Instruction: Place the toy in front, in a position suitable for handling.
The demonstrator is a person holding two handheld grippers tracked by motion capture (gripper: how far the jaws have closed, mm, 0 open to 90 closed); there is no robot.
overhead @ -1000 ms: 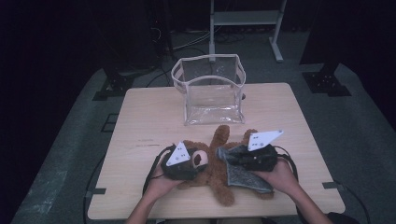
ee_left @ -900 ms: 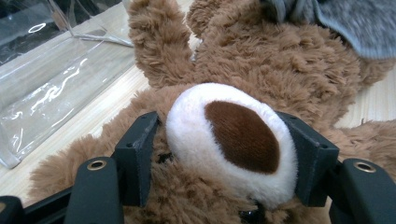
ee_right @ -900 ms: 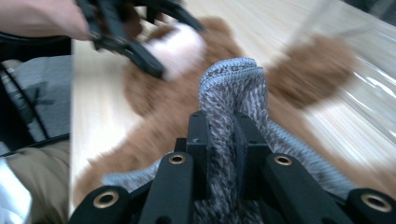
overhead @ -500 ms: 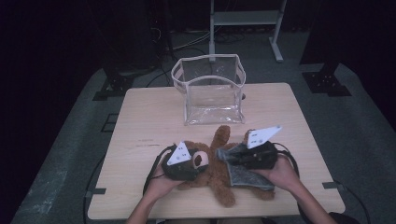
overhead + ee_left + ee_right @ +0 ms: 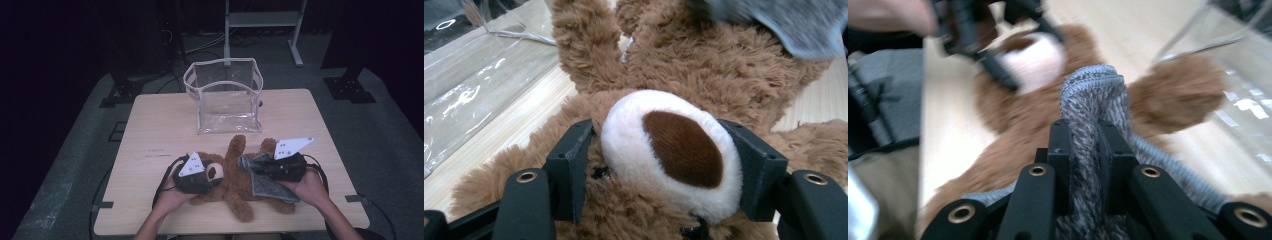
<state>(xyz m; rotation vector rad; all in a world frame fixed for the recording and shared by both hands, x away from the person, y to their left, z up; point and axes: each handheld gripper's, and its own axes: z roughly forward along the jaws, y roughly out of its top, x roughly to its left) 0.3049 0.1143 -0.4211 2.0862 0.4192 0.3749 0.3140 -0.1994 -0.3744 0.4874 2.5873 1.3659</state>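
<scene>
Here, the teddy bear (image 5: 235, 182) lies at the table's (image 5: 150, 135) six o'clock. The left gripper (image 5: 197, 180) clamps its muzzle (image 5: 671, 152). The right gripper (image 5: 280, 167), pinching the grey knit garment (image 5: 262, 182), has edged slightly upward, suggesting dressing is underway.

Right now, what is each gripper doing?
Left gripper: closed on the teddy bear's muzzle.
Right gripper: closed on a fold of grey knitted cloth lying over the bear.
</scene>
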